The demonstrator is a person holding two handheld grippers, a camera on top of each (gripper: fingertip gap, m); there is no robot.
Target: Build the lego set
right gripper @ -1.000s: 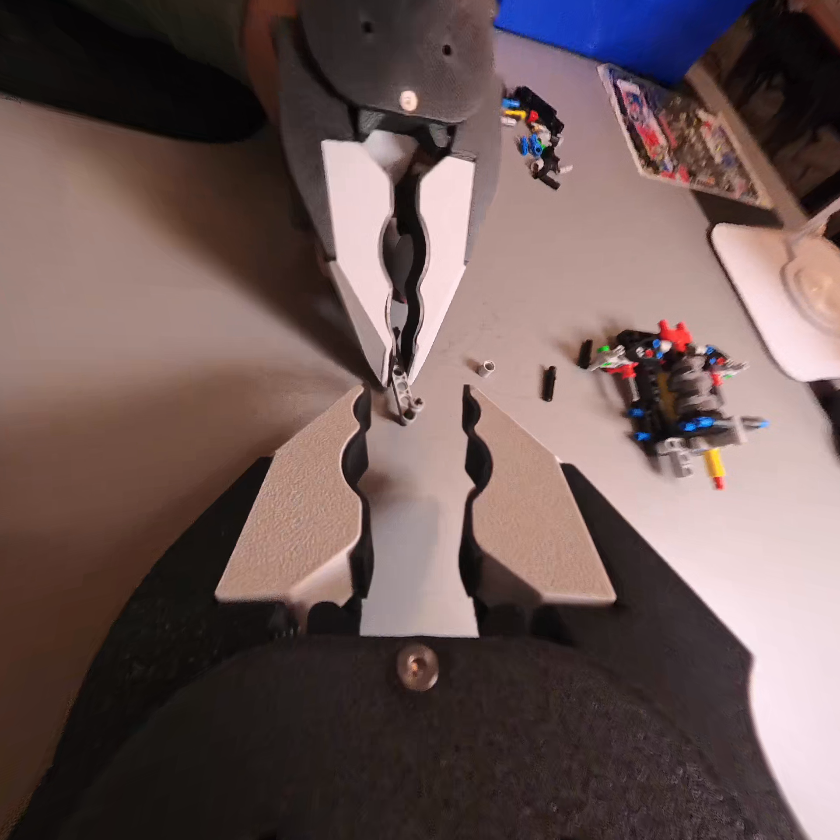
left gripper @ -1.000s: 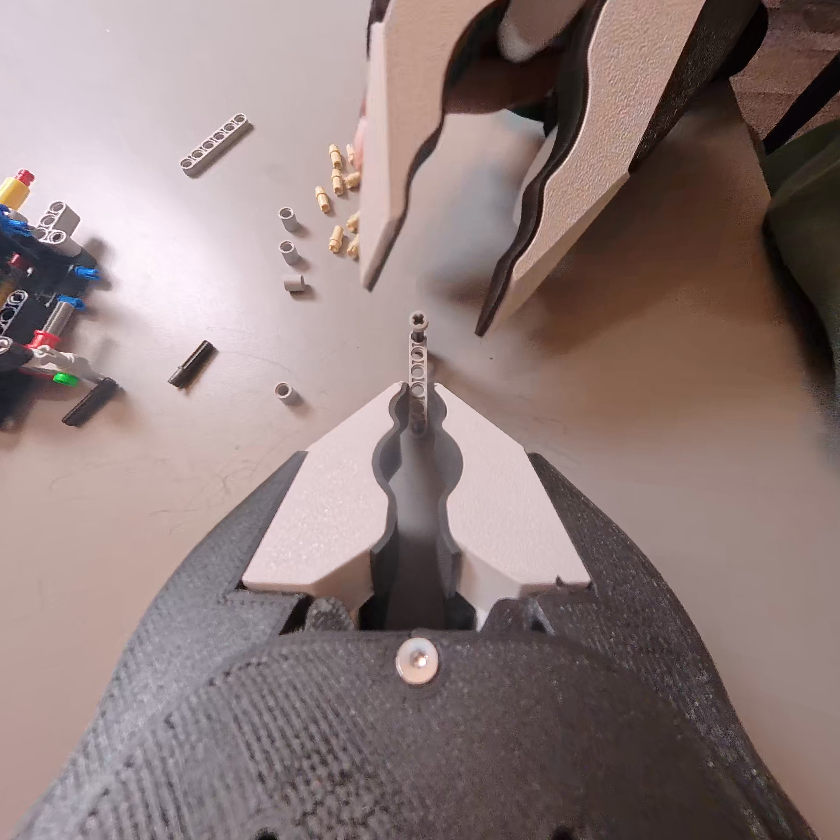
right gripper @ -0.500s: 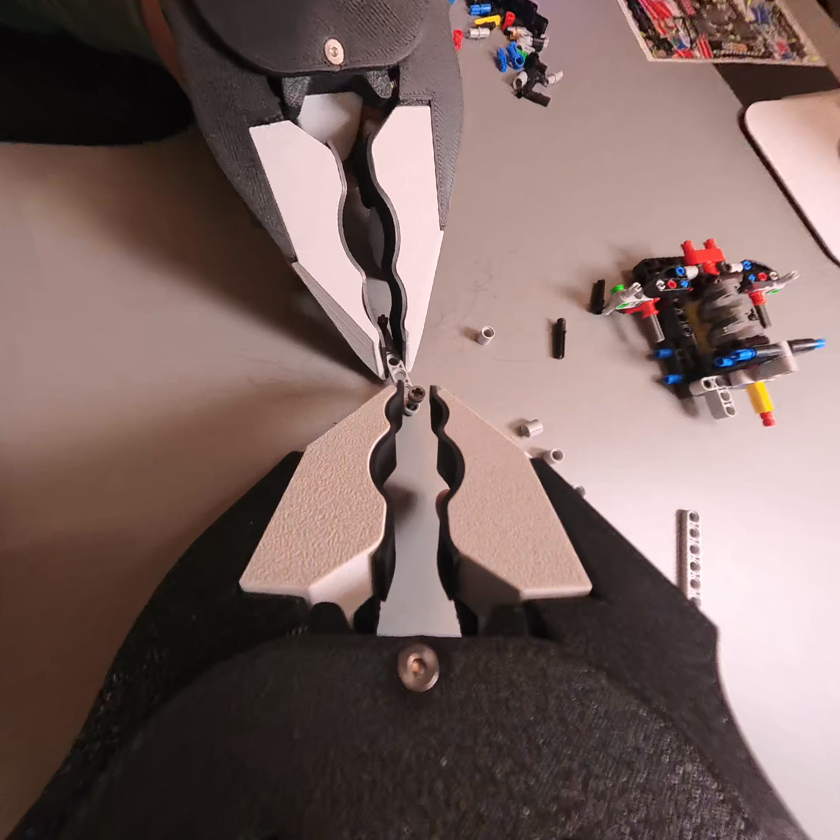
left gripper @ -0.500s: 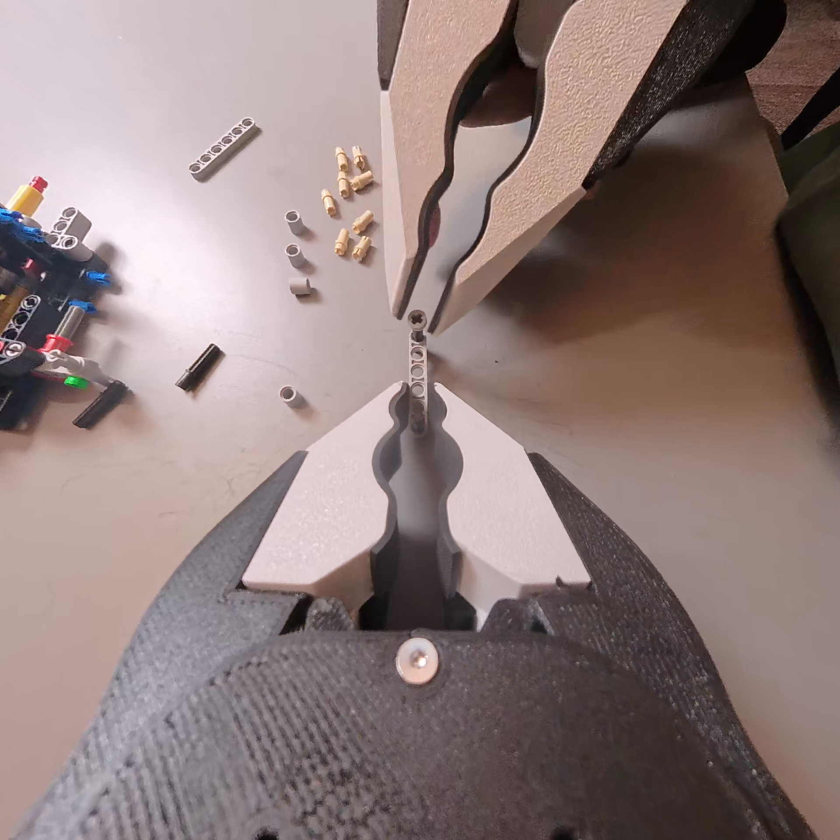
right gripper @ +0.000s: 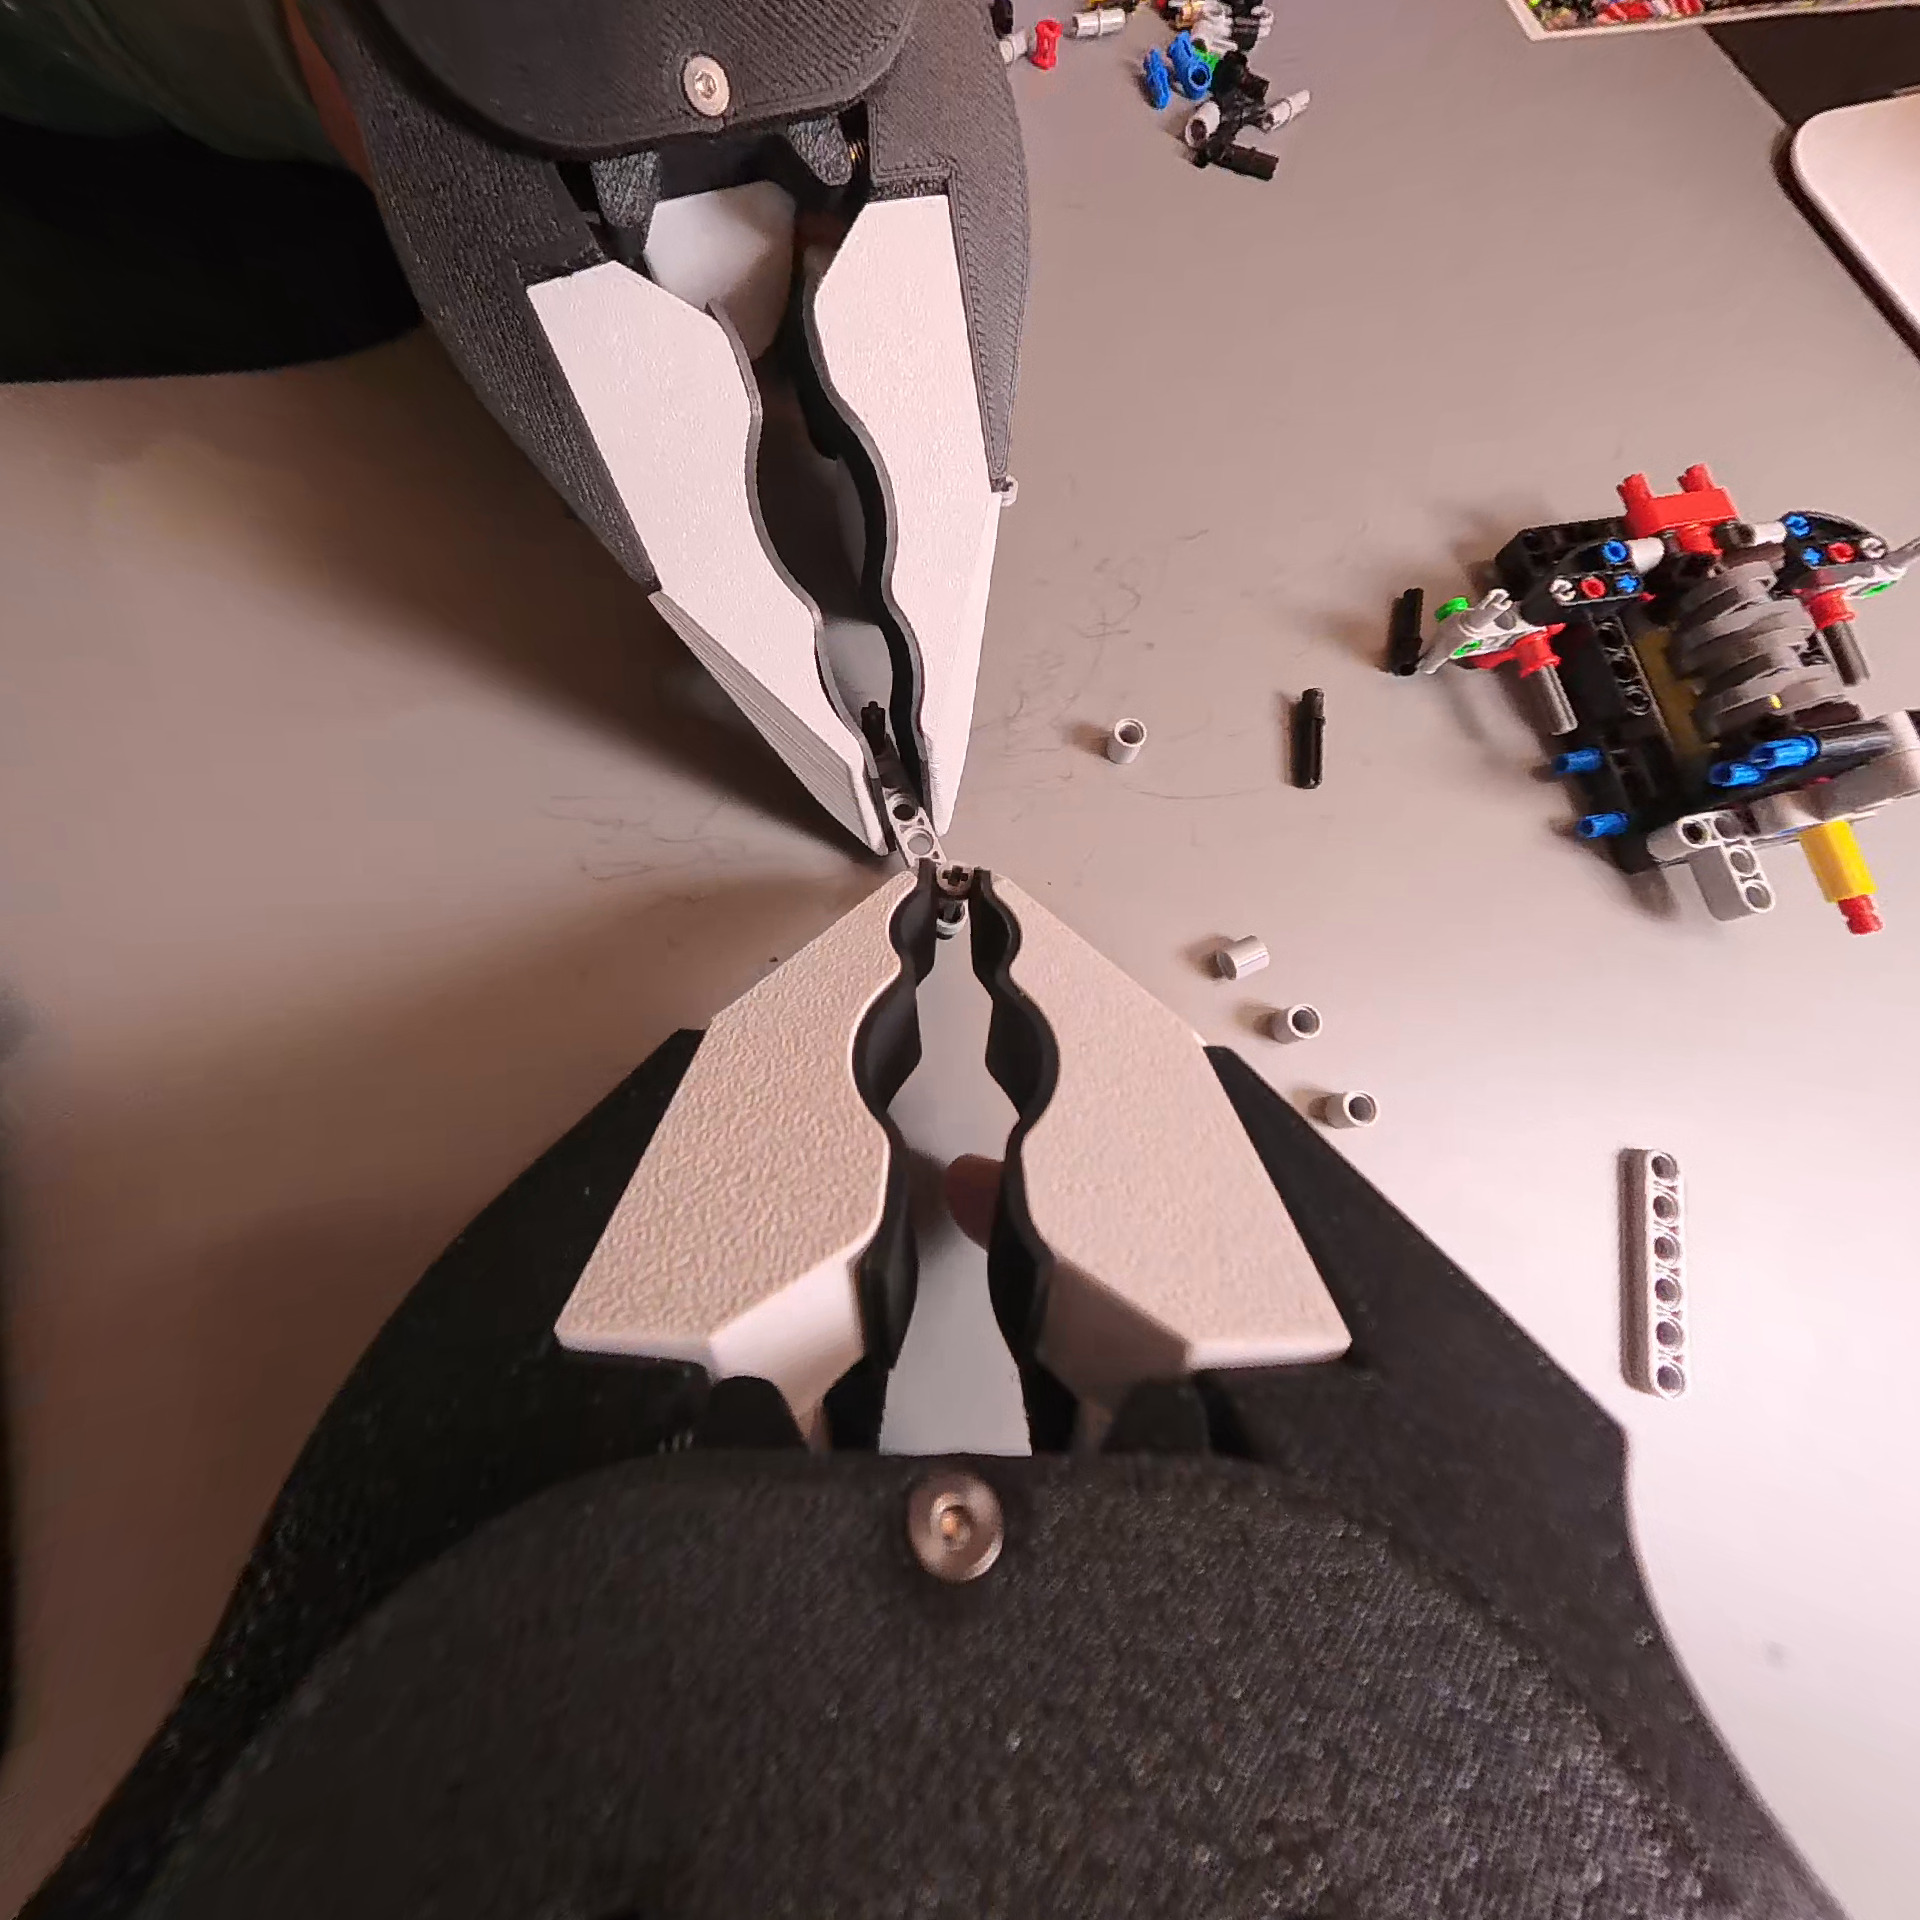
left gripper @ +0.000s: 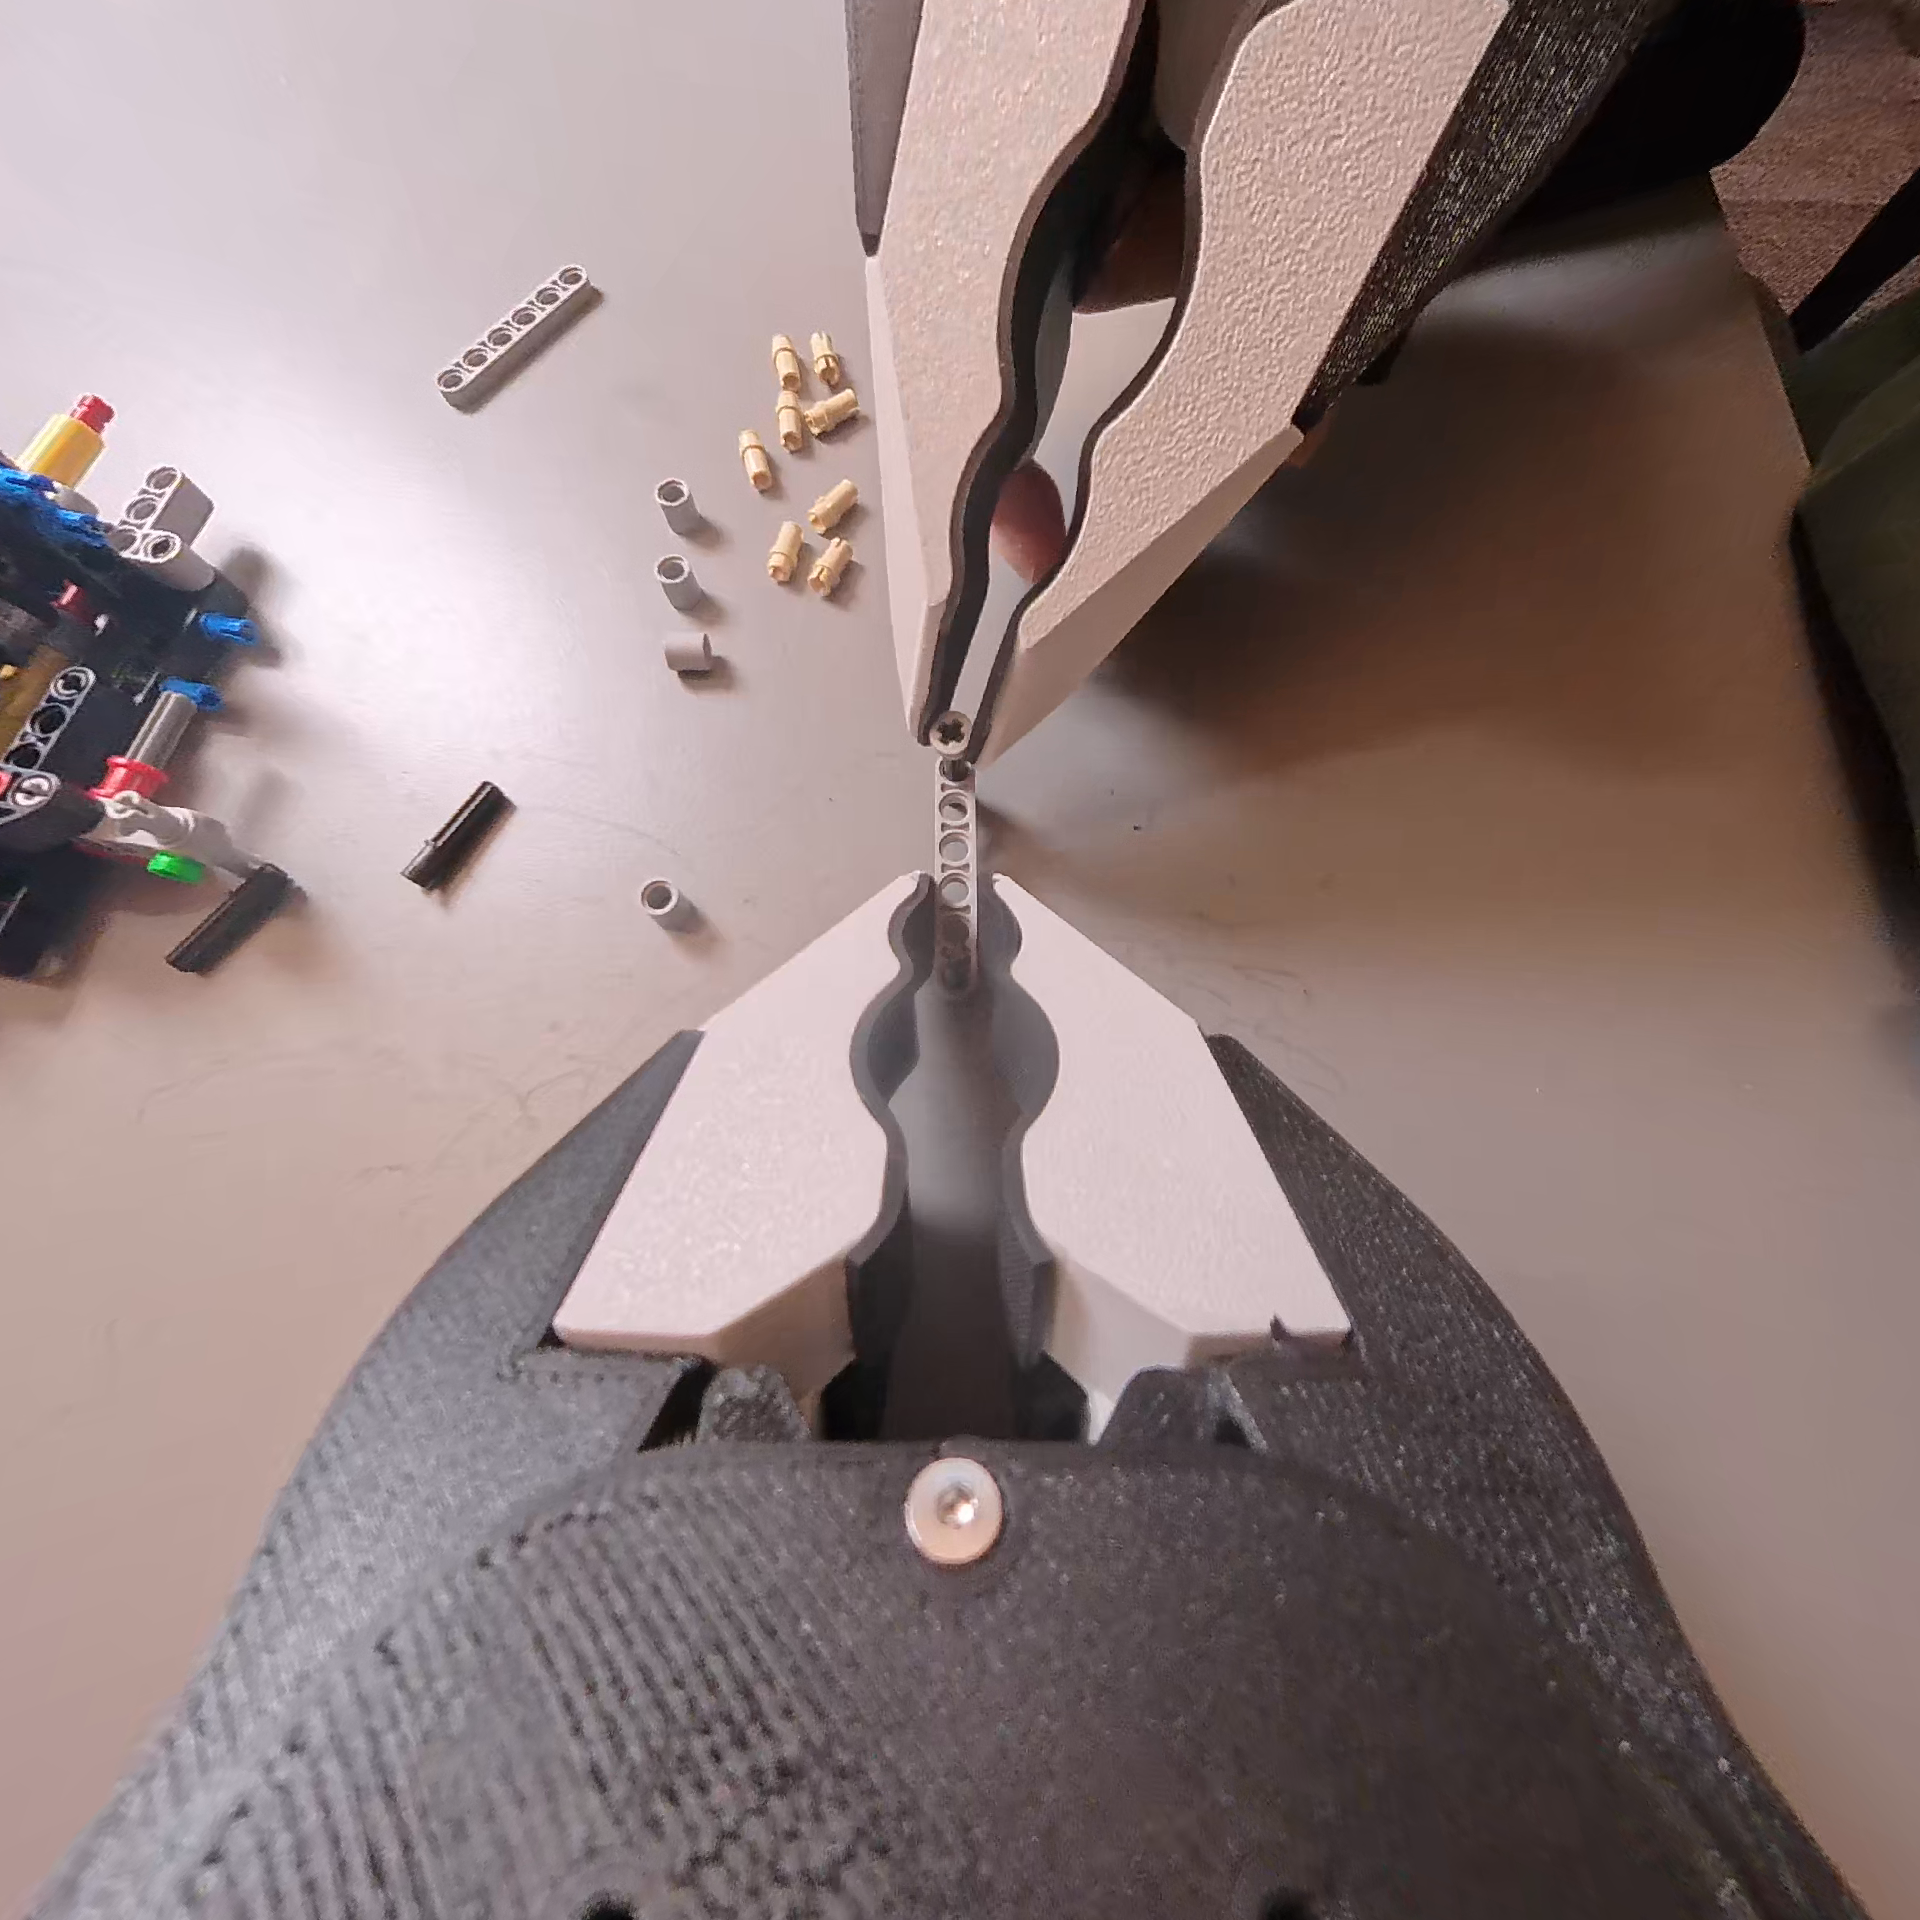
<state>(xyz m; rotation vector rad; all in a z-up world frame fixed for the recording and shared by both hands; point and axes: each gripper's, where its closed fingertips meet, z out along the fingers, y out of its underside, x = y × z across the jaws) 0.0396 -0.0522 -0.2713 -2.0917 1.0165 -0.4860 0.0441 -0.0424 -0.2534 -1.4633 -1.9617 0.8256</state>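
Observation:
My left gripper (left gripper: pixel 956 883) is shut on a thin grey holed beam (left gripper: pixel 956 831) and holds it pointing forward above the table. It enters the right wrist view (right gripper: pixel 906 826) from the top, with the beam (right gripper: pixel 914 821) at its tips. My right gripper (right gripper: pixel 948 883) faces it tip to tip and is shut on a small grey cross-ended pin (right gripper: pixel 948 878) at the beam's free end. In the left wrist view the right gripper (left gripper: pixel 951 732) comes down from the top, holding the pin (left gripper: pixel 951 727). A partly built black model (right gripper: pixel 1714 686) lies to the right.
On the table lie a loose grey seven-hole beam (right gripper: pixel 1654 1270), several grey bushes (right gripper: pixel 1127 740), two black pins (right gripper: pixel 1309 736), tan pins (left gripper: pixel 805 468) and a pile of small parts (right gripper: pixel 1195 73). A white object (right gripper: pixel 1860 208) sits at the far right edge. My two grippers' fingertips are within a few centimetres of each other. From the right gripper's tips to the partly built black model (right gripper: pixel 1714 686) is close to 15 cm.
My right gripper moved in toward the beam's end and closed from wide open onto the pin there. My left gripper kept hold of the beam.

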